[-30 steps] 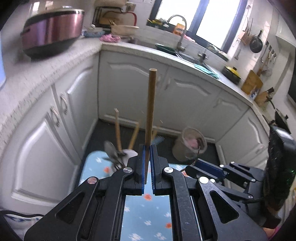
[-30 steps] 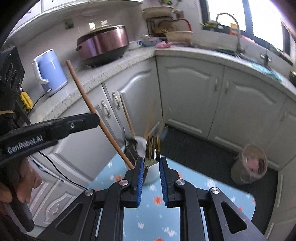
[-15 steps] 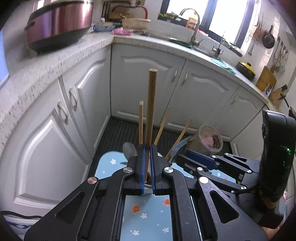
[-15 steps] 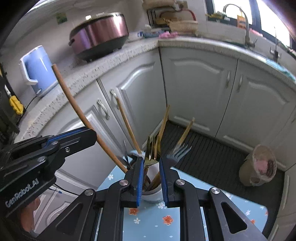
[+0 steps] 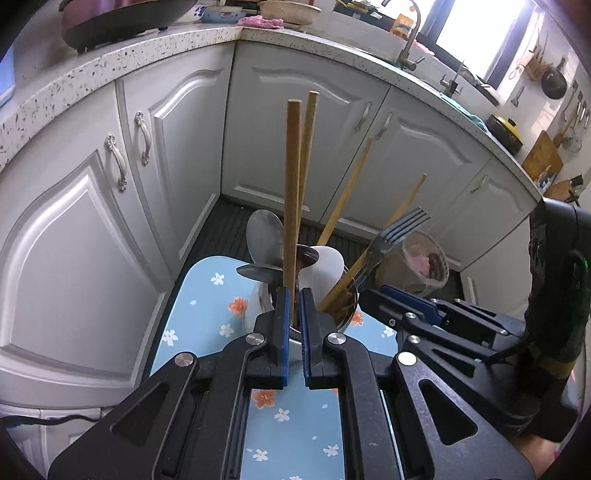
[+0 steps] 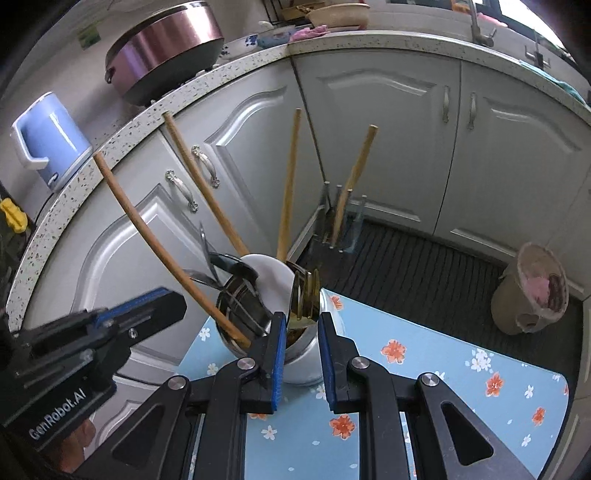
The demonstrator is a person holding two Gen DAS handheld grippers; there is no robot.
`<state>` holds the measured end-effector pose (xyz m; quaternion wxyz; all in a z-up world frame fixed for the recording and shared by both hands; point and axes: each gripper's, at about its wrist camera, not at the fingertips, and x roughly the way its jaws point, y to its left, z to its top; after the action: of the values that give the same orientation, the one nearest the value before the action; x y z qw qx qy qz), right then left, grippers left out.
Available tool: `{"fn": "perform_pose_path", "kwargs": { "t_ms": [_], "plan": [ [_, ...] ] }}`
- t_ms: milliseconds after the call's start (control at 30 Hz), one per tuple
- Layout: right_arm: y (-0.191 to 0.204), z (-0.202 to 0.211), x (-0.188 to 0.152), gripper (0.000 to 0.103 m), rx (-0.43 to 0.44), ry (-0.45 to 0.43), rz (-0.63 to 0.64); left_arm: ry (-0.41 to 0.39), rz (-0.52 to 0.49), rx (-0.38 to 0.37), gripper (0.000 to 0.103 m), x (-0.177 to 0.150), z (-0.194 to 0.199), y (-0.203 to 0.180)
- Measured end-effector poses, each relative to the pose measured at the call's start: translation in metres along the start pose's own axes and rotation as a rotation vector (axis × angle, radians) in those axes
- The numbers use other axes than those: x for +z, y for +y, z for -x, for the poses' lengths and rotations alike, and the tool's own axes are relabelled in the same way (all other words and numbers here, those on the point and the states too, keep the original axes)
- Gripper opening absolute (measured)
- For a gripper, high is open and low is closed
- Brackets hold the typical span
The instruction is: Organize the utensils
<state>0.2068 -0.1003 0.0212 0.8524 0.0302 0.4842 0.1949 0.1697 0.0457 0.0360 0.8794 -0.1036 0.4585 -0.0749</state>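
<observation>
Both tongs have sunk toward the holder [image 5: 343, 317] since the earlier frame, which now sits right under their tips on the flowered mat [image 5: 295, 424]. Left tongs [image 5: 293, 306] pinch a wooden stick [image 5: 291, 184] upright, so it drops straight in among the other utensils. Right tongs [image 6: 300, 325] clamp a gold fork [image 6: 304, 295], tines up, just above the rim, likely for the same reason.

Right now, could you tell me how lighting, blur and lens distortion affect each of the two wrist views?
Left wrist view: the window at the upper right is blown out to white; the fisheye bows the countertop edge into an arc; the held wooden stick is sharp. Right wrist view: softer, even light; the cabinet doors curve; the fork beyond the utensil cup looks ghosted and blurred.
</observation>
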Motion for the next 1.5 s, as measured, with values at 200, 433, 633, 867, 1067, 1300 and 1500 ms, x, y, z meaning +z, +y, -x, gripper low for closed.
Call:
{"fn": "perform_pose_path", "kwargs": {
  "t_ms": [200,433,633,867,1067,1300,1500],
  "plan": [
    [-0.006,0.015,-0.011,0.031,0.018,-0.023,-0.028,-0.003,0.002,-0.004,0.025,-0.007,0.004,-0.002],
    [-0.009,0.033,-0.028,0.032,-0.007,-0.055,-0.048,-0.038,0.013,0.019,0.051,-0.018,0.013,0.001],
    [0.004,0.055,-0.044,0.045,-0.120,-0.144,-0.039,-0.086,0.022,0.083,0.052,-0.027,0.025,0.004],
    [0.019,0.074,-0.055,0.048,-0.178,-0.215,-0.042,-0.154,0.035,0.120,0.052,-0.036,0.043,0.008],
    [0.029,0.082,-0.065,0.057,-0.218,-0.256,-0.027,-0.190,0.013,0.157,0.052,-0.043,0.053,0.007],
    [0.032,0.086,-0.072,0.057,-0.225,-0.259,-0.026,-0.189,0.000,0.174,0.052,-0.048,0.054,0.008],
    [0.032,0.088,-0.077,0.058,-0.235,-0.254,-0.028,-0.188,-0.013,0.188,0.052,-0.053,0.055,0.004]
  ]
}}
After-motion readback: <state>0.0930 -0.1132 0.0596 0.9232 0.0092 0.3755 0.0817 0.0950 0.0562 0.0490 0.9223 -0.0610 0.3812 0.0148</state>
